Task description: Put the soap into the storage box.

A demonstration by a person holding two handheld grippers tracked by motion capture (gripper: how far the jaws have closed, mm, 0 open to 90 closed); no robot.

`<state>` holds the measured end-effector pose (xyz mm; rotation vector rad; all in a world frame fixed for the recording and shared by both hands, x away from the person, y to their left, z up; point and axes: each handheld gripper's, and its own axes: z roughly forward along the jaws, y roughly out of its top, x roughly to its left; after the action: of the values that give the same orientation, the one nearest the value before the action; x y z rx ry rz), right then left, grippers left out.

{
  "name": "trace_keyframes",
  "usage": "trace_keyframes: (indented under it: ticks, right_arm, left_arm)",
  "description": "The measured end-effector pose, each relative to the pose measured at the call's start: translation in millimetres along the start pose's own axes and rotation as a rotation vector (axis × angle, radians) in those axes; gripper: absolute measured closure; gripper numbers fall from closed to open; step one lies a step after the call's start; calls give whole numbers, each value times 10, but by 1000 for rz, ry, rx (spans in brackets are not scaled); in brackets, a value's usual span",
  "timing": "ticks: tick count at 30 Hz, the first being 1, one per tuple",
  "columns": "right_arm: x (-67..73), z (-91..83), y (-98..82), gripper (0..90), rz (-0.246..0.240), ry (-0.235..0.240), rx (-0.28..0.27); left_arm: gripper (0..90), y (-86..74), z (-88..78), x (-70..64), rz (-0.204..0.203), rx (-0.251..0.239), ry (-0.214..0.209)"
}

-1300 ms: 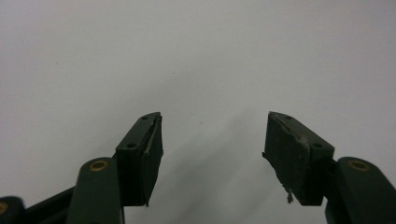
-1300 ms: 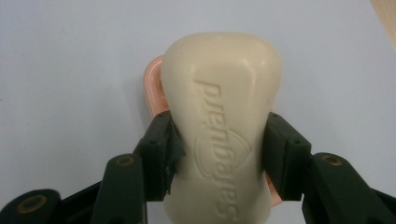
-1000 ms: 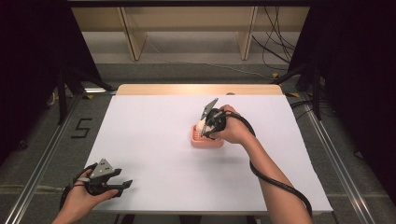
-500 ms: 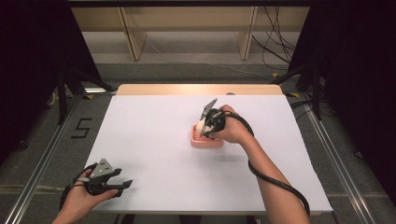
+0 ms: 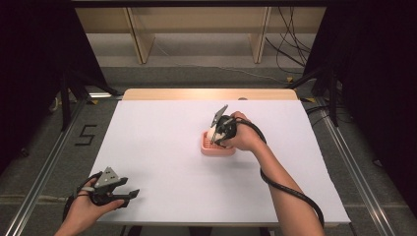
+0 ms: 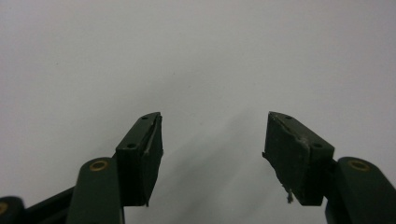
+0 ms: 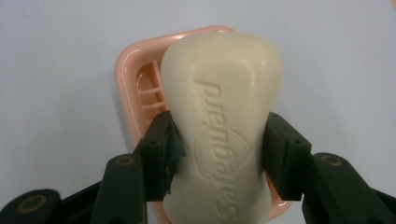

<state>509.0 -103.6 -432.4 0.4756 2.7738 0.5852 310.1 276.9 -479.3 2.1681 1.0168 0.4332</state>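
Note:
A cream bar of soap [image 7: 224,116] with embossed lettering sits between the two black jaws of my right gripper [image 7: 219,149], which is shut on it. Under the soap lies a pink slatted soap dish [image 7: 140,88]; whether the bar rests in it or hangs just above it I cannot tell. In the high view the dish [image 5: 218,148] stands right of the table's middle, with the right gripper [image 5: 215,134] over it. My left gripper [image 5: 129,194] rests open near the front left corner. Its jaws [image 6: 212,154] stand apart over bare white surface.
The table [image 5: 162,147] has a white top with a wooden strip [image 5: 206,94] along its far edge. Wooden shelving [image 5: 196,29] and loose cables [image 5: 290,44] lie beyond it. Metal rails [image 5: 44,162] run along both sides on the floor.

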Motion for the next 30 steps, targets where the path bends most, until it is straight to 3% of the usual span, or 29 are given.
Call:
trace_keyframes:
  ticks: [12, 18, 19, 24, 26, 28, 29, 30]
  right_arm:
    - [7, 36, -16, 486, -10, -10, 9]
    - [21, -105, 15, 438, 21, -22, -58]
    - [35, -135, 10, 438, 28, -20, -64]
    - [138, -224, -48, 463, 13, -12, -84]
    - [210, -274, -102, 512, 59, -31, -84]
    - [245, -298, -135, 527, 61, -47, -89]
    - [332, -350, -223, 578, 95, -62, -104]
    - [360, -368, -256, 591, 107, -64, -108]
  left_arm:
    - [367, 0, 1, -2, -2, 0, -4]
    - [367, 1, 0, -5, 1, 1, -4]
    - [367, 5, -6, 0, 16, 1, 1]
    - [367, -1, 0, -6, 0, 0, -3]
    - [367, -1, 0, -6, -1, 0, -3]
    - [367, -1, 0, -6, 1, 0, -2]
    - [367, 9, -28, 24, 55, 38, -5]
    - [366, 8, -26, 22, 56, 33, -3]
